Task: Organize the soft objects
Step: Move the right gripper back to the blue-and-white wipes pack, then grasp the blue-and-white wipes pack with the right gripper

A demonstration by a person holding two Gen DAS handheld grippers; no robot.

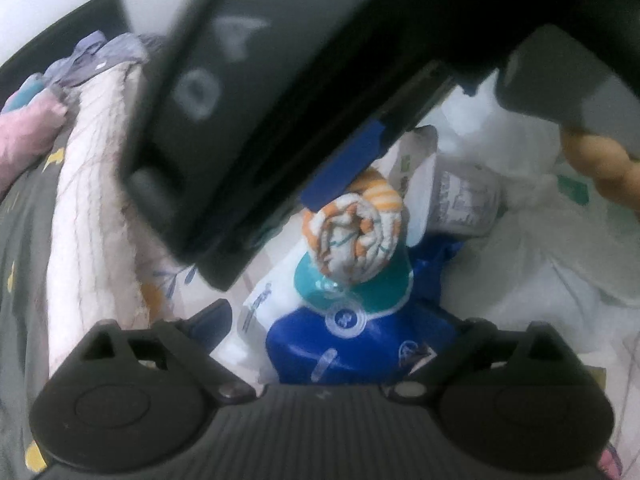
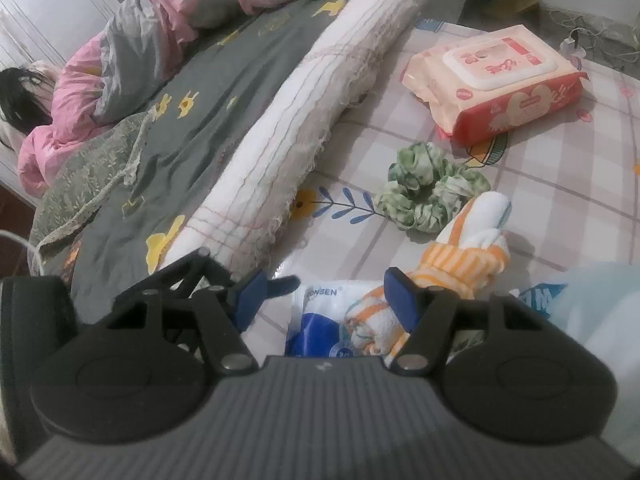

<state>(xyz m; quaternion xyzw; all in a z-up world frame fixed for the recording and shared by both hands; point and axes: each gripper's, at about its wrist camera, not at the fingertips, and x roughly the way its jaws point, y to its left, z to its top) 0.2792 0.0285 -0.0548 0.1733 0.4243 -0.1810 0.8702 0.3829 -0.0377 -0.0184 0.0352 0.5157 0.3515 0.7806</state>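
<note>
striped towel (image 2: 452,276) beside right tongs (image 2: 336,300), jaws apart, on blue pouch (image 2: 316,332)

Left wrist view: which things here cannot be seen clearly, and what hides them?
- Right hand-held gripper: blurred, fills the upper view, hides the bed behind.
- Striped towel: upper part covered by that gripper's blue finger.
- Blue pouch: lower part behind the camera's own gripper body.
- White packet's print: unreadable.

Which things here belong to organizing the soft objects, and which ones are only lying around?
For the job:
- orange-striped towel, beside the right tongs
- green scrunchie
- left tongs, open over a blue-and-white pouch

Only lying around:
- pink wipes pack
- white fringed blanket
- pink quilt
- grey sheet
</note>
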